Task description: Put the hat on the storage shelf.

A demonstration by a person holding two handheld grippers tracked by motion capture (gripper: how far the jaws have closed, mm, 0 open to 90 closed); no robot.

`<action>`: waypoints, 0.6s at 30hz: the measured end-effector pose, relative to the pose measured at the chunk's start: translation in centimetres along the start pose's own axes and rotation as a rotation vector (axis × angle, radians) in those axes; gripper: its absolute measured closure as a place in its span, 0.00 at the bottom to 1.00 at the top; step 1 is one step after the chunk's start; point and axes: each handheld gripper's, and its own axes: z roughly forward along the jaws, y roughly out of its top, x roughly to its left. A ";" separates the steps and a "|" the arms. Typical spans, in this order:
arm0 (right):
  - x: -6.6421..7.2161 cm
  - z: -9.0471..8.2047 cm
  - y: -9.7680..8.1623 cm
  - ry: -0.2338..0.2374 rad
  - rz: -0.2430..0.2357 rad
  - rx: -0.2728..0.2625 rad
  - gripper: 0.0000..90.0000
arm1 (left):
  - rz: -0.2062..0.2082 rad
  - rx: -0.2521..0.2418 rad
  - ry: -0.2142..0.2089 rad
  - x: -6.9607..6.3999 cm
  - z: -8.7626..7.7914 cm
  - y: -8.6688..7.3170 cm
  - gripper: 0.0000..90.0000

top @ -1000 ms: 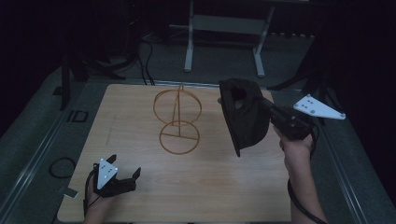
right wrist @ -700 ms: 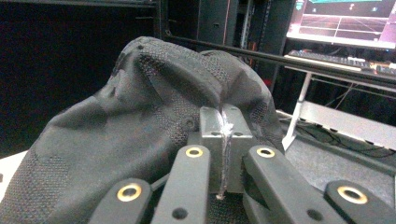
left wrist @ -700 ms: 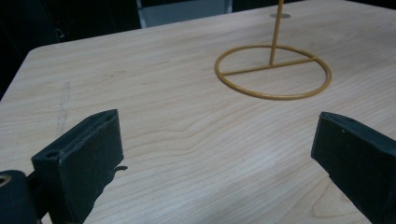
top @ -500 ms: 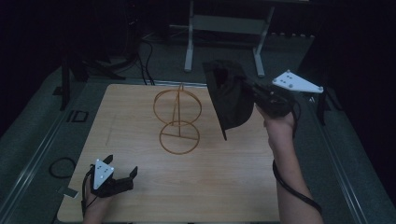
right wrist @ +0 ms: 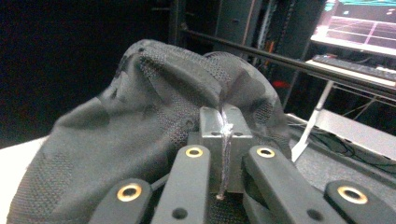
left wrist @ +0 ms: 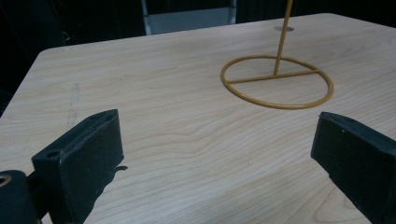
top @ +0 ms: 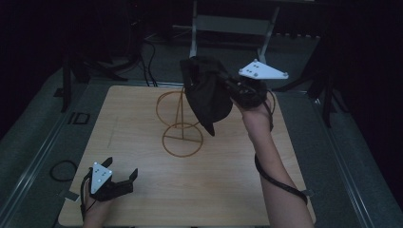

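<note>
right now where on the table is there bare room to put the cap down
Bare wood lies left of the wire stand out to the table edge, and along the near side between the left gripper and the person's right forearm. The middle is crowded: the right gripper holds the cap over the stand.

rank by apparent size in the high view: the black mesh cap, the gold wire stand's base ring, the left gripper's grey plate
1. black mesh cap, held nearer the camera, so this is unsure
2. gold wire stand's base ring
3. left gripper's grey plate
</note>
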 end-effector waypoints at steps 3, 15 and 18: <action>0.9 1.1 0.0 0.020 -0.010 0.024 1.00 | -0.004 0.002 0.002 0.1 0.0 -0.1 0.03; 3.0 3.6 -1.7 0.050 -0.033 0.095 1.00 | -0.004 0.001 -0.001 -0.1 -0.1 -0.2 0.03; 3.0 3.9 -2.2 0.057 -0.028 0.110 1.00 | -0.006 -0.001 0.000 0.0 0.0 -0.2 0.03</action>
